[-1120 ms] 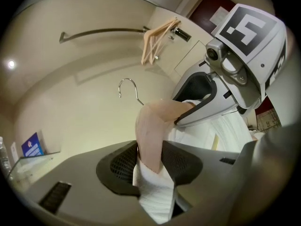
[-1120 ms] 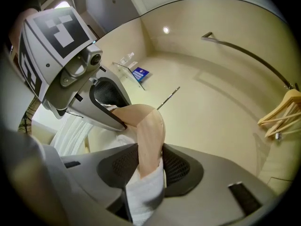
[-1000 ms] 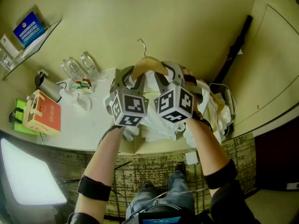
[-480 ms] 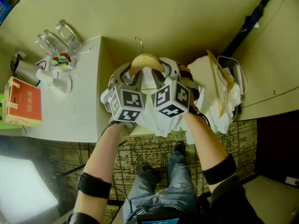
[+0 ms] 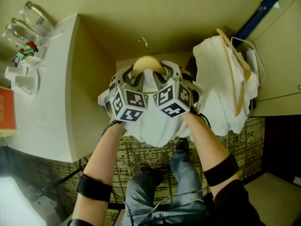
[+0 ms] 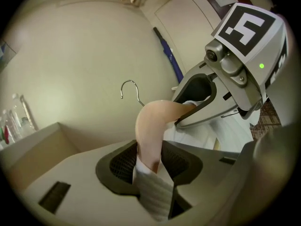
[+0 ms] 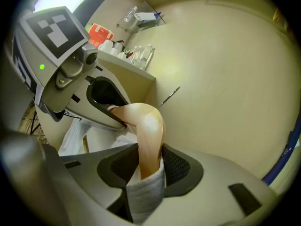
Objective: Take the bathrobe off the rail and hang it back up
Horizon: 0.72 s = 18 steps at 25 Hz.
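Gripping one wooden hanger (image 5: 148,61) — left tongs (image 6: 149,160), right tongs (image 7: 150,161) (bathrobe (image 5: 155,121) draped)

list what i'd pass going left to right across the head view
water bottles → white counter → left gripper → wooden hanger → right gripper → second white robe → blue umbrella

Between the jaws of the left gripper (image 6: 149,166), the arm end of the pale wooden hanger (image 6: 151,126) is hidden under the white ribbed bathrobe (image 6: 155,197). The same holds at the right gripper (image 7: 150,167). Far left of both, an orange box (image 5: 5,109) is cut off.
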Motion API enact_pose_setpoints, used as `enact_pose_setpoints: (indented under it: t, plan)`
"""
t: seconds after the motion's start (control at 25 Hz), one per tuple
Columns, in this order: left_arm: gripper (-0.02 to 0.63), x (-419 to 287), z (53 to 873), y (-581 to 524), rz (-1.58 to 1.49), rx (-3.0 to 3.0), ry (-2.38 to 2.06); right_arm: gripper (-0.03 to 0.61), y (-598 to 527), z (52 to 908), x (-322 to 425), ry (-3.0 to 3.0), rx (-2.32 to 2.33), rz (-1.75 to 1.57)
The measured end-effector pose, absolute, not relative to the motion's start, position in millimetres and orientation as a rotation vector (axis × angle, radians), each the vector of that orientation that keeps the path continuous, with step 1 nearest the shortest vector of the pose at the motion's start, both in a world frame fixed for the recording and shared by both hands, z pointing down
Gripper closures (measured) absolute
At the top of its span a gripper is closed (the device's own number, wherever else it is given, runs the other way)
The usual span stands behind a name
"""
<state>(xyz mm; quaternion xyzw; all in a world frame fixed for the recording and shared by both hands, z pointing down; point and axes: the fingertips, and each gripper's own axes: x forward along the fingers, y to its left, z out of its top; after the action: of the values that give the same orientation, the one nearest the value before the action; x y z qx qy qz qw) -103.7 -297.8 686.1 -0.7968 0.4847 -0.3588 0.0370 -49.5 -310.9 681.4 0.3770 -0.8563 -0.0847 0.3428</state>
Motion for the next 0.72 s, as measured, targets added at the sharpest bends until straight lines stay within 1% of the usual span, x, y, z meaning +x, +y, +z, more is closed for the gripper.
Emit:
enact_pose_setpoints:
  t: [0.52, 0.72]
  plan:
    - [0.465, -90.6, 897.7, -313.2, -1.278, -2.622, 1.451, 0.411, -325.5, 894.1, -36.6, -2.176, 0.91, 0.013]
    - [0.466, -93.2, 959.4, -318.0, -1.342, -2.645, 1.433, 0.411, -331.0, 957.3, -40.3, -2.172, 0.849, 0.08]
